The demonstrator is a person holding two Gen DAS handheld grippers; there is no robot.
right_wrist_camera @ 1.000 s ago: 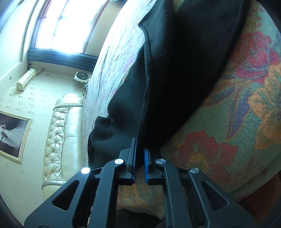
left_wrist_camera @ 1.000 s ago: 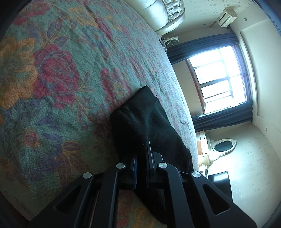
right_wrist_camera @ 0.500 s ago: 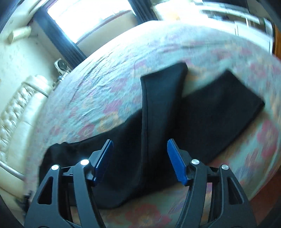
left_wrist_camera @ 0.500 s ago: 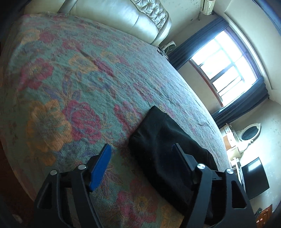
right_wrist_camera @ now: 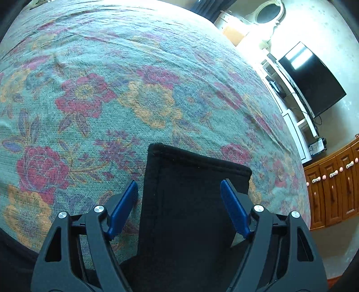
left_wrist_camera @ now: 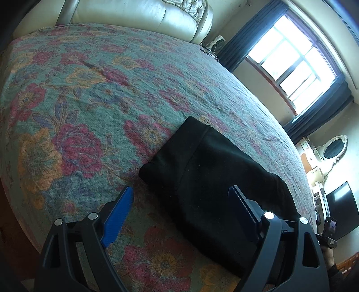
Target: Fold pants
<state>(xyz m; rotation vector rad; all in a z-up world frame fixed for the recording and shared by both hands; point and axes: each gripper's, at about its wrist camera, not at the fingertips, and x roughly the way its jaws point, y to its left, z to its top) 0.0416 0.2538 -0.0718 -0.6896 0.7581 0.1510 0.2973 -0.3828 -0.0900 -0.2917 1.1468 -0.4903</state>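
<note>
Black pants (left_wrist_camera: 208, 177) lie flat on a floral bedspread (left_wrist_camera: 89, 94). In the left wrist view one end of them, with a seamed band, points away from me. My left gripper (left_wrist_camera: 181, 193) is open above that end, holding nothing. In the right wrist view a hemmed leg end (right_wrist_camera: 193, 179) lies flat on the bedspread (right_wrist_camera: 134, 89). My right gripper (right_wrist_camera: 179, 186) is open just above it, its blue pads (right_wrist_camera: 125, 202) either side of the leg, holding nothing.
A cream leather headboard (left_wrist_camera: 139, 15) stands at the far end of the bed. A window with dark curtains (left_wrist_camera: 291, 58) is on the right. A TV (right_wrist_camera: 311, 78) and wooden cabinets (right_wrist_camera: 334, 186) stand past the bed edge.
Both grippers were shut on the black pants a second ago. Both have opened, let go and pulled back above the bed. The right gripper has swung round over a leg end.
</note>
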